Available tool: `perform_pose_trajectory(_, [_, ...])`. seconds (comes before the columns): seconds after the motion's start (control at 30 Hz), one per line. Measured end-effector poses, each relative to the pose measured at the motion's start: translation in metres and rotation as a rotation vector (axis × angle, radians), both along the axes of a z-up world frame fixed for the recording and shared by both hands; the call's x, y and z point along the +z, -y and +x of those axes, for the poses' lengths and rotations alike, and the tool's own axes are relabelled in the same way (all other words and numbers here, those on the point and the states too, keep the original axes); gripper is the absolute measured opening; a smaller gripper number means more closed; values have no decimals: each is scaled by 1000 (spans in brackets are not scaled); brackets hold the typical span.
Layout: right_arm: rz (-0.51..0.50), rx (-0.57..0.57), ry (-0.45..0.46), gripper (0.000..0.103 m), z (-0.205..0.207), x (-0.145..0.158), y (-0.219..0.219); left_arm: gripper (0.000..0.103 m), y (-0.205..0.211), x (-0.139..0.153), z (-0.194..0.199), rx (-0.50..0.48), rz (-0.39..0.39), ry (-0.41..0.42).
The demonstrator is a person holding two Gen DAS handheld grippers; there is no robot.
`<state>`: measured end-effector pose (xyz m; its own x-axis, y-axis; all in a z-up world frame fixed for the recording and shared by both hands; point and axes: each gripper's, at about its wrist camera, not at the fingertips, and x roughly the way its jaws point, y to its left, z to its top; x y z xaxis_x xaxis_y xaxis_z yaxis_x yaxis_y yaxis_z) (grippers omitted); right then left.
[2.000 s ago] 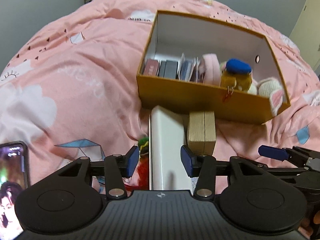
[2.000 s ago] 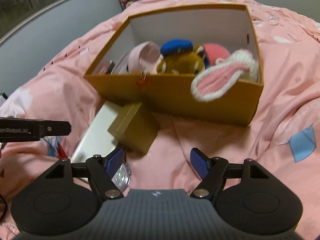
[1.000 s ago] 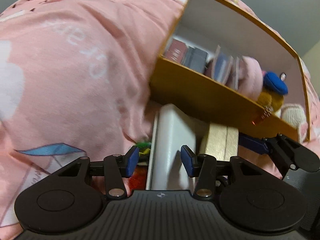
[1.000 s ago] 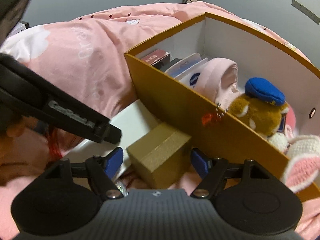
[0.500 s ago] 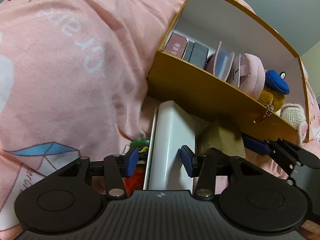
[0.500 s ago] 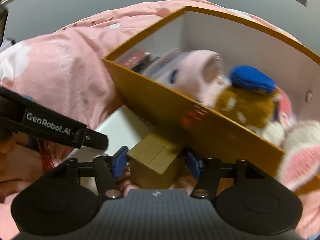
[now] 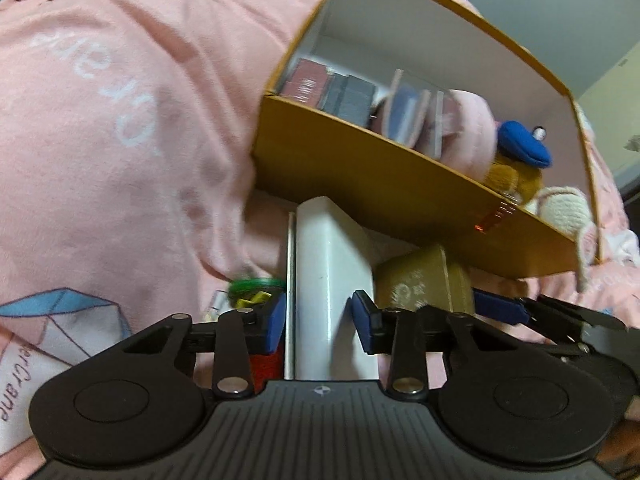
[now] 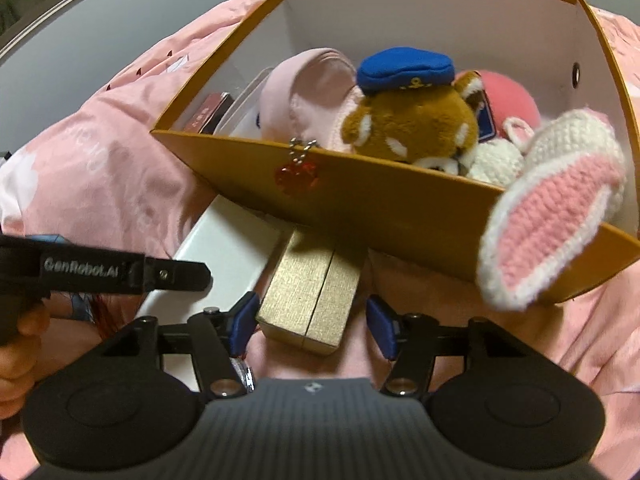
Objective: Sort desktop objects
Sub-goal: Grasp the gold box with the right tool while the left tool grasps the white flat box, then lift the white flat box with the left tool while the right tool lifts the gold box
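The left gripper (image 7: 319,324) is closing its fingers around the white box (image 7: 325,264), not yet pinching. The right gripper (image 8: 310,324) has fingers spread either side of the gold box (image 8: 312,300), lying on the bed (image 7: 100,140) against the orange box (image 8: 360,208).

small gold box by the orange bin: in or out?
Out. The small gold cardboard box lies on the pink duvet, in front of the orange cardboard bin's front wall, beside a white flat case.

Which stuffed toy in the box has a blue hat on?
The brown plush animal in the orange box; the pink plush and knitted bunny beside it are hatless.
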<state>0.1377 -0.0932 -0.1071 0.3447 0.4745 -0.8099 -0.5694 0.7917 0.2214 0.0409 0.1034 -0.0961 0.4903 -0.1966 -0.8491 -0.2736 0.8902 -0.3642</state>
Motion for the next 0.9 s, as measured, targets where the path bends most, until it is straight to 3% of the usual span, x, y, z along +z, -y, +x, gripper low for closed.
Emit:
perform_pose_trajectory(0.3, [56, -65, -96, 61, 14, -4, 10, 41, 1, 0, 22, -31, -3, 7])
perform_pose_trajectory(0.43, [105, -93, -173, 62, 26, -13, 10, 54, -5, -6, 18, -34, -13, -30])
perform_pose_trajectory(0.5, [116, -103, -203, 61, 29, -18, 9, 55, -3, -7, 19, -40, -11, -39])
perform_pose_trajectory(0.6, [135, -106, -227, 53, 30, -21, 11, 55, -6, -7, 18, -35, -18, -43])
perform_pose_trajectory(0.63, [137, -103, -233, 49, 30, -22, 11, 54, -4, -8, 20, -34, -19, -43])
perform_pose_trajectory(0.9, [98, -74, -169, 49, 20, -12, 9, 58, 13, -17, 27, -69, -16, -45])
